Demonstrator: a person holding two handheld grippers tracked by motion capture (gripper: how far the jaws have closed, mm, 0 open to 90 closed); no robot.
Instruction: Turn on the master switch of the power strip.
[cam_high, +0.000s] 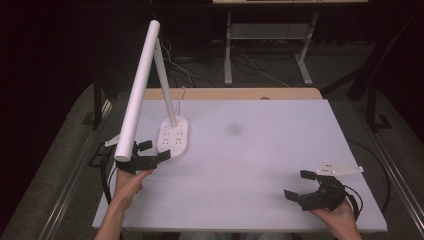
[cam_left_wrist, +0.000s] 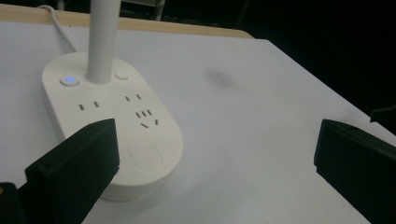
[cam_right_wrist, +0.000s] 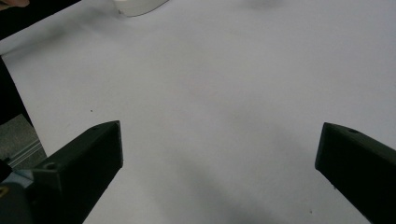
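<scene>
The lamp (cam_high: 172, 135) stands at the far left of the white desk (cam_high: 260, 165), its oval base just ahead of the left tool (cam_high: 150, 152), which has its 2 jaws spread wide with nothing between them; the base sits just beside the left jaw in the left gripper view, apart from it as far as I can tell. The right tool (cam_high: 300, 186) rests low at the near right, well apart from the lamp, jaws likewise spread and empty over bare desk. The base (cam_left_wrist: 112, 126) looks like smooth hard plastic, probably slippery and weighted, while the long white head (cam_high: 137, 90) leans out overhead and would likely swing or tip; the thin stem (cam_left_wrist: 102, 37) or the base edge seems the safest hold; the small lit button (cam_left_wrist: 69, 80) suits a light press. The cord (cam_left_wrist: 58, 28) runs off the far edge, its end hidden; the stem's hinge is hard to make out.
</scene>
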